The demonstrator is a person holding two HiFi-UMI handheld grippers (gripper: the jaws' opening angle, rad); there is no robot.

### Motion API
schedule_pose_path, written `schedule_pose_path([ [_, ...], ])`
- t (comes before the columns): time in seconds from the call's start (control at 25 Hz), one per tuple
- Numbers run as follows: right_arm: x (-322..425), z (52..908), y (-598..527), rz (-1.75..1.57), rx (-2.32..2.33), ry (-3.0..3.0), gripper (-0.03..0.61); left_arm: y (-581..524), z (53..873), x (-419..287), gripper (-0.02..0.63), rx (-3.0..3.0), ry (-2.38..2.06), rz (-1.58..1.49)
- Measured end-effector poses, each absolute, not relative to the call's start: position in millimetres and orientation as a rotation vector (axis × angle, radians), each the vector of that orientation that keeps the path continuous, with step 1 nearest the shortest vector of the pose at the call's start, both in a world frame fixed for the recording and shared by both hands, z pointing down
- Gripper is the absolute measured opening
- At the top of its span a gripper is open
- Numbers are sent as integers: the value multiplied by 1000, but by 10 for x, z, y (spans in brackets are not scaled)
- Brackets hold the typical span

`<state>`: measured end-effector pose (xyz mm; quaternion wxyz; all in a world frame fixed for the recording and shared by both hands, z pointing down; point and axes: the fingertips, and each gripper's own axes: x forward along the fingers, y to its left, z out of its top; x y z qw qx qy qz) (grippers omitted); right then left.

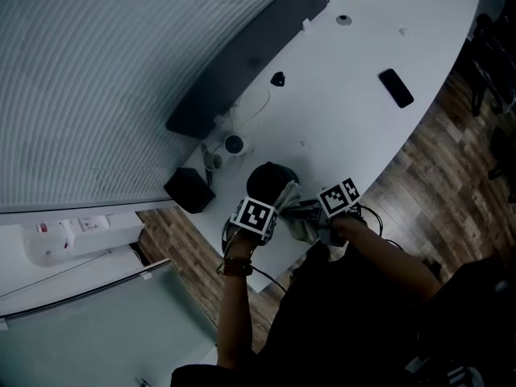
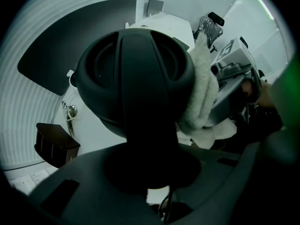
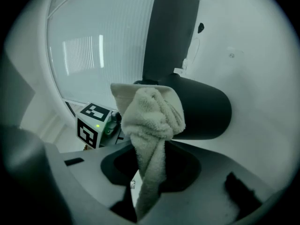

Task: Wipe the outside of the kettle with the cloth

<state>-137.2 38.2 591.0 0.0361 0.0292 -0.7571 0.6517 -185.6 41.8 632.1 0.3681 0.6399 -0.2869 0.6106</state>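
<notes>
A black kettle (image 1: 270,177) stands near the front edge of the white table (image 1: 363,55). My left gripper (image 1: 262,208) points straight down over it. In the left gripper view the kettle's lid (image 2: 136,74) fills the frame, and its dark handle runs down into my left gripper (image 2: 150,172), which is shut on it. My right gripper (image 1: 310,212) is level at the kettle's right side, shut on a pale fluffy cloth (image 3: 152,114). The bunched cloth (image 2: 201,102) lies against the kettle's wall (image 3: 206,109). The cloth's tail hangs down through my right gripper (image 3: 150,172).
A black phone (image 1: 396,88) lies far right on the table. Behind the kettle sit a small round item (image 1: 234,144) and a black box (image 1: 189,189) at the table's left end. A dark panel (image 1: 242,63) lines the back edge. The floor (image 1: 435,184) is wooden.
</notes>
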Motion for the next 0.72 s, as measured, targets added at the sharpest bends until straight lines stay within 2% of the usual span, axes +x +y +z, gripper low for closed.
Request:
schedule_pose_path([
  [0.52,-1585,7132,736,2054,199,-1920,98,452,6298,-1841,77,1637,-701,1581],
  [0.6,-1605,7082,813,2112,219,-1909,98,485,6289,-1809,77,1632,-687,1568],
  [0.72,-1708,6495,982,2208,40,-2002,98,445,6282,-1812,77,1665,-707,1571],
])
